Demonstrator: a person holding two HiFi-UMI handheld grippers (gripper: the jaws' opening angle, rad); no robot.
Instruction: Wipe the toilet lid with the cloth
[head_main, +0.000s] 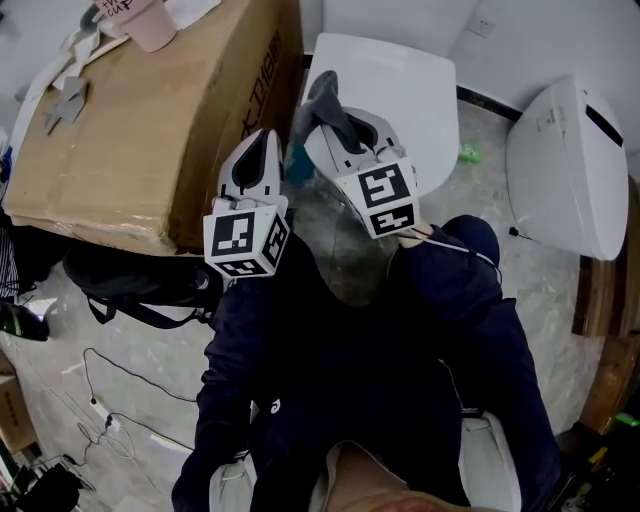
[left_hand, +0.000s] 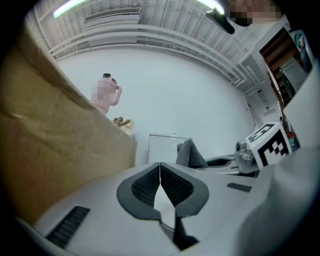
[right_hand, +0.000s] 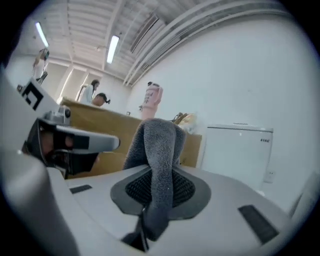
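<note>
1. Right gripper (head_main: 338, 118) (right_hand: 159, 189): jaws clamped on the grey cloth (head_main: 326, 98) (right_hand: 159, 145), which is pinched between the pads, with a fold sticking up past the tips.
2. Left gripper (head_main: 261, 148) (left_hand: 160, 184): jaws closed, pads touching at the tips, nothing between them.
3. Both grippers are side by side, left one just beside the right, pointing away from the person.
4. Toilet lid (head_main: 410, 90): white, closed, ahead of the grippers; cloth hangs over its near-left edge, contact unclear.
5. Cardboard box (head_main: 130, 130) stands left of the toilet, with a pink cup (head_main: 142, 22) on top.
6. White fixture (head_main: 570, 170) is on the floor at right, well apart.
</note>
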